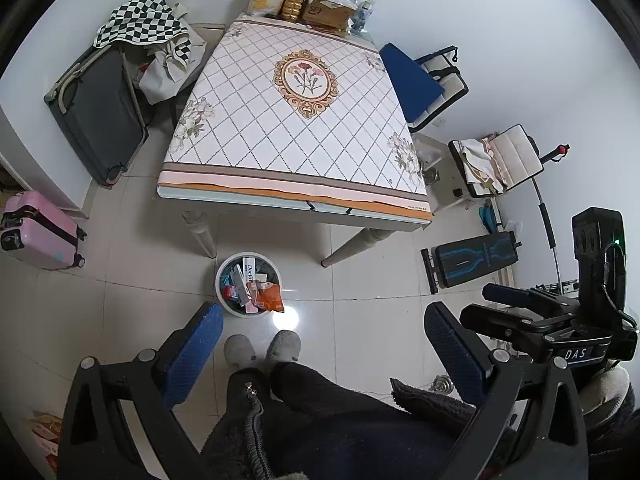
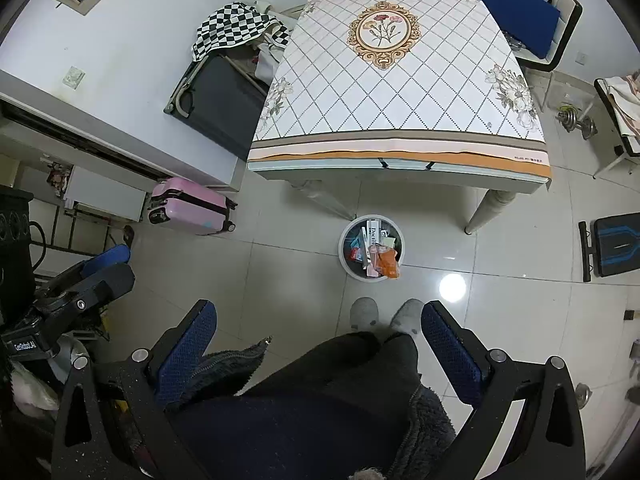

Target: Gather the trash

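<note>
From the left wrist view we hold the left gripper (image 1: 320, 344) high and back from the table (image 1: 292, 196), its blue pads spread wide with nothing between them — a resting pose, we judge, since no loose trash shows within reach. The right gripper (image 1: 508, 300) shows at the right edge of this view, side-on, and here we cannot tell how its jaws stand. The trash bin (image 1: 249, 283) sits on the floor just in front of the near table edge, beside the near left table leg, likely so that litter can be dropped in from the table. It is full: an orange wrapper (image 1: 269, 295) hangs over its near rim, with a white carton (image 1: 249, 270) and other packets behind it. At the far end of the table stands a cardboard box (image 1: 330, 10) among snack bags and bottles; what it holds is unclear.

From the right wrist view the right gripper (image 2: 318, 340) is also spread and empty, pointing down past our slippers (image 2: 386, 314). The trash bin (image 2: 372, 248) lies ahead, slightly right of centre, packed to the rim. The tabletop's near and middle parts show no litter, so we judge collection is nearly or fully done.
</note>
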Demonstrator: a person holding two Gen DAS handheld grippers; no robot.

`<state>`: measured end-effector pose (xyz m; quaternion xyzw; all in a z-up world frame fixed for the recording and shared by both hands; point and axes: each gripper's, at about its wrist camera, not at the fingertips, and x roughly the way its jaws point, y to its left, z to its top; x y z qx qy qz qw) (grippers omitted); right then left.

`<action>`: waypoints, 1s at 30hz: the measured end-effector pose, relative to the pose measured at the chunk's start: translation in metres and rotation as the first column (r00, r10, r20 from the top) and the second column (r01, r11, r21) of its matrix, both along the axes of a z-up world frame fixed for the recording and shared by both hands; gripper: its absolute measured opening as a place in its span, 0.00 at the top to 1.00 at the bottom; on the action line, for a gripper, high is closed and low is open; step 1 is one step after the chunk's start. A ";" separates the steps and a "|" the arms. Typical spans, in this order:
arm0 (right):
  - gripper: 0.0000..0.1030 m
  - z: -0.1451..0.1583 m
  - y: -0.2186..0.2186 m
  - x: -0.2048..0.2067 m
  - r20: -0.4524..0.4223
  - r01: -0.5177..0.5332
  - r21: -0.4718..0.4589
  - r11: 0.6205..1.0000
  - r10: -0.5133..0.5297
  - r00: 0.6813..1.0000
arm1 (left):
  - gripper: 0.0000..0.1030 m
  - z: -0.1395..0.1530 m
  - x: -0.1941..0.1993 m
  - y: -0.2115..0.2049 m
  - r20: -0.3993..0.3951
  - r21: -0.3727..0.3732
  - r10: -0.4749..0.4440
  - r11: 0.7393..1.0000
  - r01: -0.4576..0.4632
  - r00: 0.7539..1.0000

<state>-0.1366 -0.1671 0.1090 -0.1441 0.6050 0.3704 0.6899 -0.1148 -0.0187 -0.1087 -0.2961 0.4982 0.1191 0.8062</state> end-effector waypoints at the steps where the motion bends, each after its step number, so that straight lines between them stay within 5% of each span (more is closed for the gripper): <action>1: 0.00 0.000 0.000 0.000 0.002 -0.001 -0.002 1.000 0.001 1.000 | 0.00 0.000 0.001 -0.001 0.001 0.001 -0.003 1.000 0.003 1.000; 30: 0.00 0.005 -0.003 -0.004 0.008 0.041 -0.015 0.999 -0.041 0.999 | 0.00 -0.007 0.012 -0.004 -0.007 -0.027 -0.058 0.998 0.058 0.998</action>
